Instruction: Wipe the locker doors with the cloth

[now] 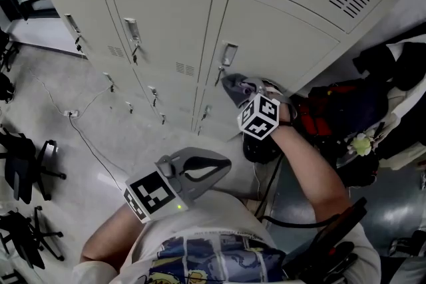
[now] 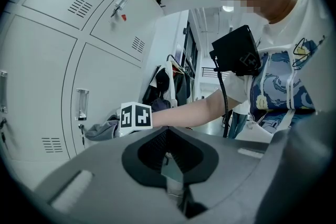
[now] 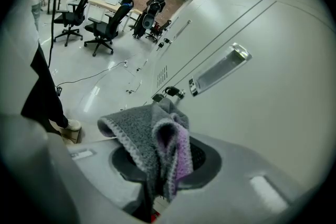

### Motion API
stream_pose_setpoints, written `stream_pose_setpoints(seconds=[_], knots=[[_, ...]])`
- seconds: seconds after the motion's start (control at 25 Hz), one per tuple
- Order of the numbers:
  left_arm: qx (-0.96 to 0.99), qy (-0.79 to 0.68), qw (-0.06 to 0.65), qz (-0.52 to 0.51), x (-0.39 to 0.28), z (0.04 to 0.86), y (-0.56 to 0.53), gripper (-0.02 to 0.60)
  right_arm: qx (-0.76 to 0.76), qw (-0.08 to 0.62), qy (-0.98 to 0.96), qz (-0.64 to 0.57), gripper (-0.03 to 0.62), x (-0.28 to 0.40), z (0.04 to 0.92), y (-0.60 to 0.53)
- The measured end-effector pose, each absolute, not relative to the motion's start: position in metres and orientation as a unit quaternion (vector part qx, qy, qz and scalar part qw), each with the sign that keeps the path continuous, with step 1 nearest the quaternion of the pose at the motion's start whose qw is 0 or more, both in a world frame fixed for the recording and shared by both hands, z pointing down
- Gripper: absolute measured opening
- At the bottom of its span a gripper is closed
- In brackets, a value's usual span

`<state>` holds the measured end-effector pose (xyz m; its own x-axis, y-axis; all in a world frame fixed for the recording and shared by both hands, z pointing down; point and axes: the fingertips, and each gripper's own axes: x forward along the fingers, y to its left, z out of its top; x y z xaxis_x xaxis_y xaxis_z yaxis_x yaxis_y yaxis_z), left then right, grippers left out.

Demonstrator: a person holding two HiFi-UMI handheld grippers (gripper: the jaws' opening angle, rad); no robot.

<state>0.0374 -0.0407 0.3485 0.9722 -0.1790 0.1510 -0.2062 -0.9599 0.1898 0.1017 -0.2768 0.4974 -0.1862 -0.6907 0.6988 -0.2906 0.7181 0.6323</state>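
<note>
In the head view the grey and purple cloth [image 1: 239,86] is pressed against a pale grey locker door [image 1: 279,43], just below its metal handle [image 1: 228,54]. My right gripper [image 1: 246,92] is shut on the cloth. In the right gripper view the folded cloth [image 3: 157,141] sticks out of the jaws, close to the door [image 3: 268,113] and its handle [image 3: 220,67]. My left gripper [image 1: 225,162] hangs shut and empty near my body, away from the lockers. The left gripper view looks over the shut left gripper [image 2: 167,136] at the cloth [image 2: 101,130] on the door.
More locker doors [image 1: 160,16] run left and above. Black office chairs [image 1: 26,169] and a cable [image 1: 86,136] are on the floor at left. Dark bags and clothes [image 1: 353,110] are piled at right, beside the lockers.
</note>
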Motion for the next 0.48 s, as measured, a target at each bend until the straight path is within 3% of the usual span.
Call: stream_pose_setpoints(seconds=[0.48], knots=[[0.985,-0.113,0.108,0.075,0.023,0.352,-0.047,0.005,0.317,0.544,-0.743,-0.227,0.086,0.064,0.511,-0.296]])
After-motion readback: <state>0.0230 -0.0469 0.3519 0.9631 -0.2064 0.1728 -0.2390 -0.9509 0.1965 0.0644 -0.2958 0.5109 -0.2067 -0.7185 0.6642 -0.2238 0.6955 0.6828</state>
